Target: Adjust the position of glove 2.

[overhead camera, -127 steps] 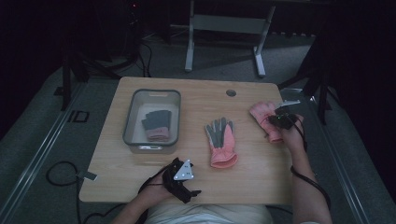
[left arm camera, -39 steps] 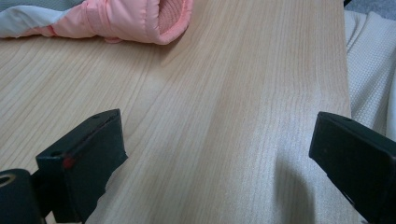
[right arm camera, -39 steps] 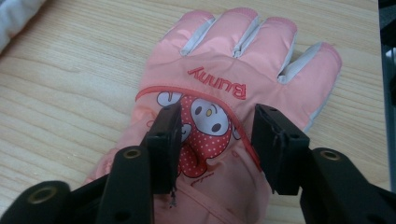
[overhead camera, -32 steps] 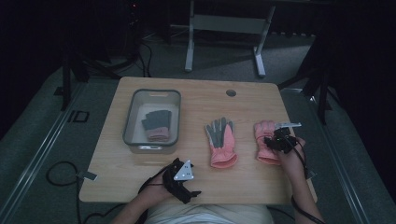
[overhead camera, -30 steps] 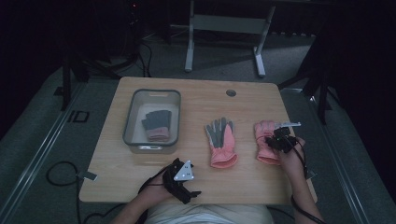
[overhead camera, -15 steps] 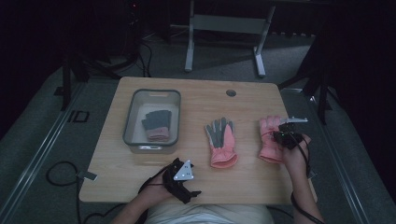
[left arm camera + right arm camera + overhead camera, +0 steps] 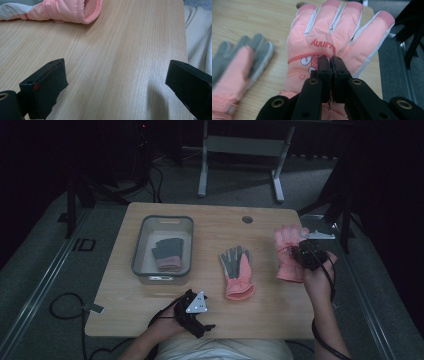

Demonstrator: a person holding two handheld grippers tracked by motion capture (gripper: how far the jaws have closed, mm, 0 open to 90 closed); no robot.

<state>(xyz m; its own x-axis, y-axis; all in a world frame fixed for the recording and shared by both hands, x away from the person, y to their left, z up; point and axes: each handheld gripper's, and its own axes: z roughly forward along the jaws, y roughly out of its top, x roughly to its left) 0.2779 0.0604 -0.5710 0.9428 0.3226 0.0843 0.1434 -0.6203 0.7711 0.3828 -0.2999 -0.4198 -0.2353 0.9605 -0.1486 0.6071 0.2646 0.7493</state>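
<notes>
The right gripper (image 7: 331, 65) is clenched on the back of the pink glove (image 7: 332, 45) at the right of the high view, lifting it off the desk (image 7: 210, 227); the left gripper (image 7: 115, 82) rests released at the desk's near edge; next, I judge, carry the glove to the bin (image 7: 163, 222) at upper left.

The high view is dim and underexposed: the room around the worktop (image 7: 210, 227) sinks into near black, and only the wood catches soft, even light from above, with no hard shadows or glare. Detail there is grainy and muted. Both gripper views are far brighter and warmer. In the right gripper view the grey-palmed glove (image 7: 235, 66) at the left edge is blurred, while the pink glove (image 7: 332, 37) ahead stays sharp. In the left gripper view the close claw casts faint shadows on the wood grain.
</notes>
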